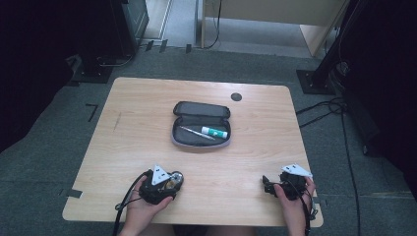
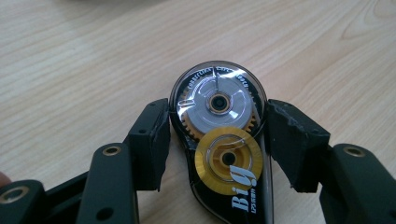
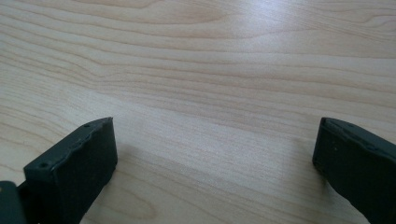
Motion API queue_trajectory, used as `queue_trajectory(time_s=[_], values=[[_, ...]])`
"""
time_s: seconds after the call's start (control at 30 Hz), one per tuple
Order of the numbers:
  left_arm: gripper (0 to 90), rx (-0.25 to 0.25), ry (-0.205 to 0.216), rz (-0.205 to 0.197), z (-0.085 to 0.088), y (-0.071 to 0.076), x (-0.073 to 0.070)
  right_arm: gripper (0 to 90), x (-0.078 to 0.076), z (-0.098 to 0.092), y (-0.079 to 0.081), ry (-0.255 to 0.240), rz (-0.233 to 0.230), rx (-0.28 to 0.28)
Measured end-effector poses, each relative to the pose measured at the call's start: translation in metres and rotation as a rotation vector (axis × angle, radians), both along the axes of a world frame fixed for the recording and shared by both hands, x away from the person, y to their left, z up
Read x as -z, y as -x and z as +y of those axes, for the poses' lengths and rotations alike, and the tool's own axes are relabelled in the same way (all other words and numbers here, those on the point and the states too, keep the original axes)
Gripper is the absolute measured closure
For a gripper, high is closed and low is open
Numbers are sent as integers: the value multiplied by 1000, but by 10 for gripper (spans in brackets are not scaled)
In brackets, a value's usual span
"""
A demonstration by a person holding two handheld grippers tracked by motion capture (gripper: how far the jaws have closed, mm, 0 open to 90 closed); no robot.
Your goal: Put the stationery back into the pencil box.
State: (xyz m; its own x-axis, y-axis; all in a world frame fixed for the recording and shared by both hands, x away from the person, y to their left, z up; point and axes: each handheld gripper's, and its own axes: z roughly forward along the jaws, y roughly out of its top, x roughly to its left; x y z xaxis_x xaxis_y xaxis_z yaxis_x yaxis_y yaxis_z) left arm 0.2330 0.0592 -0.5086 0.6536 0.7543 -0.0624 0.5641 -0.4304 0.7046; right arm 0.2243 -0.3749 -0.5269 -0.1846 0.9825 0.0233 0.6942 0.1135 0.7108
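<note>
A black correction tape dispenser [image 2: 227, 161] with a grey wheel and a yellow wheel sits between my left gripper's [image 2: 218, 126] jaws, whose pads press on both of its sides. In the high view that left gripper [image 1: 169, 183] is at the table's front left, with the dispenser [image 1: 175, 179] just over the wood. My right gripper [image 1: 268, 185] rests at the front right, and its jaws [image 3: 215, 140] stand wide apart over bare wood with nothing between them. An open dark pencil case [image 1: 201, 109] lies mid-table with a silver pen [image 1: 196, 132] and a white glue stick [image 1: 214, 132] inside.
The light wooden table [image 1: 137, 113] has a black round grommet [image 1: 236, 97] behind the case. Dark stands and cables surround the table on the grey floor.
</note>
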Motion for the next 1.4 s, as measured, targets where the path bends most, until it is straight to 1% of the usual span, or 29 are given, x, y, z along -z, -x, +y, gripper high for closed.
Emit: queue_trajectory(time_s=[0.07,0.2,0.23,0.3,0.37,0.4,0.43,0.47,0.5,0.53,0.57,0.6,0.63,0.67,0.73,0.77,0.8,0.9,0.93,1.03,1.1,1.2,1.23,1.3,1.33,1.4], values=[[423,0,5,-9,2,-3,-3,0,0,0,0,0,0,0],[423,-25,46,-18,5,-8,-10,0,0,0,0,0,0,0],[423,-27,59,-21,6,-9,-12,0,0,0,0,0,0,0],[423,-25,65,-25,5,-13,-15,0,0,0,0,0,0,0],[423,-21,75,-20,5,-18,-17,0,0,0,0,0,0,0],[547,-16,115,-26,6,-20,-20,0,0,0,0,0,0,0],[763,-20,149,-23,8,-23,-22,0,0,0,0,0,0,0],[715,-23,159,-17,8,-27,-24,0,0,0,0,0,0,0],[705,-8,168,-10,8,-32,-25,0,0,0,0,0,0,0],[679,6,165,-1,7,-36,-26,0,0,0,0,0,0,0],[650,2,140,5,5,-40,-25,0,0,0,0,0,0,0],[646,-6,125,7,5,-44,-24,0,0,0,0,0,0,0],[651,-19,139,15,5,-47,-23,0,0,0,0,0,0,0],[664,-21,151,13,7,-49,-23,0,0,0,0,1,-1,0],[658,-16,162,-6,11,-50,-25,0,0,0,0,1,-1,-1],[651,-21,168,-15,14,-51,-26,0,0,0,0,0,0,0],[646,-40,180,-17,18,-53,-27,0,0,0,0,-1,0,0],[614,-97,208,-2,32,-61,-26,0,0,0,0,0,0,0],[597,-111,205,-1,34,-62,-25,0,0,0,0,0,0,0],[513,-149,165,-20,39,-62,-20,0,0,0,0,0,0,0],[417,-182,114,-50,39,-62,-16,0,0,0,0,-1,0,1],[319,-221,66,-73,36,-66,-12,0,0,0,0,0,0,0],[288,-231,53,-72,33,-69,-11,0,0,0,0,0,0,0],[258,-238,46,-55,27,-75,-8,0,0,0,0,0,0,0],[233,-243,31,-53,23,-78,-8,0,0,0,0,0,0,0],[209,-261,9,-46,15,-85,-6,0,0,0,0,0,0,0]])
